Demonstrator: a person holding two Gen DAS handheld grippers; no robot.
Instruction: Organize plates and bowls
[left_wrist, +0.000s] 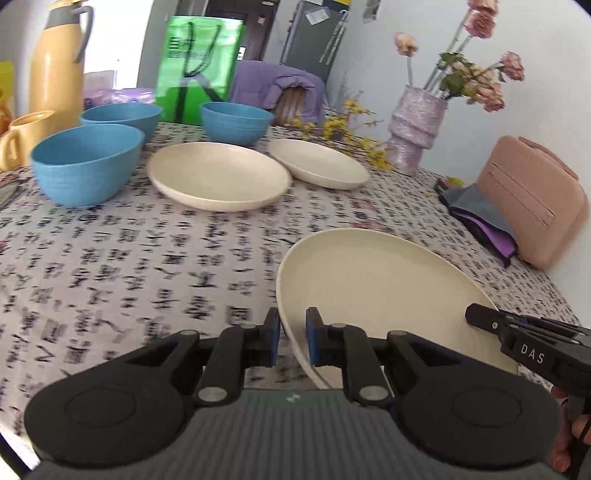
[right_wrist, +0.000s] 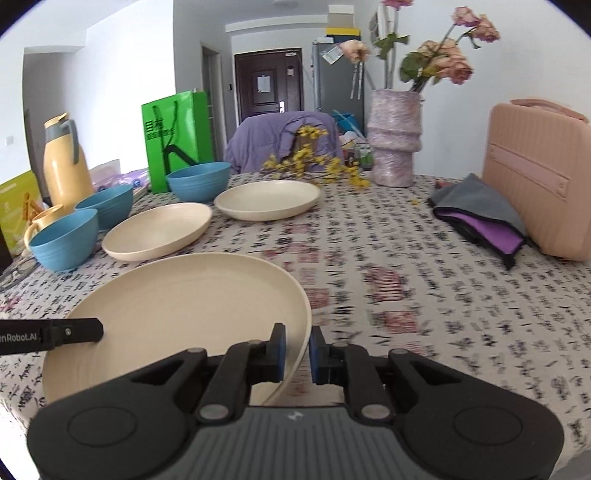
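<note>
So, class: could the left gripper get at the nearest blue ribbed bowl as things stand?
Probably not yet: the left gripper is shut on the cream round plate, though bare tablecloth leads to the blue ribbed bowl.

Wide bare stretch of counter (right_wrist: 424, 295) lies open to the right of the held plate (right_wrist: 177, 306), clear back to the vase (right_wrist: 393, 140). Ahead-left is crowded: two cream plates (right_wrist: 157, 230) side by side, three blue bowls (right_wrist: 64, 240) behind and beside them. Right edge blocked by pink case (right_wrist: 535, 177) and folded cloth (right_wrist: 480, 218).
</note>
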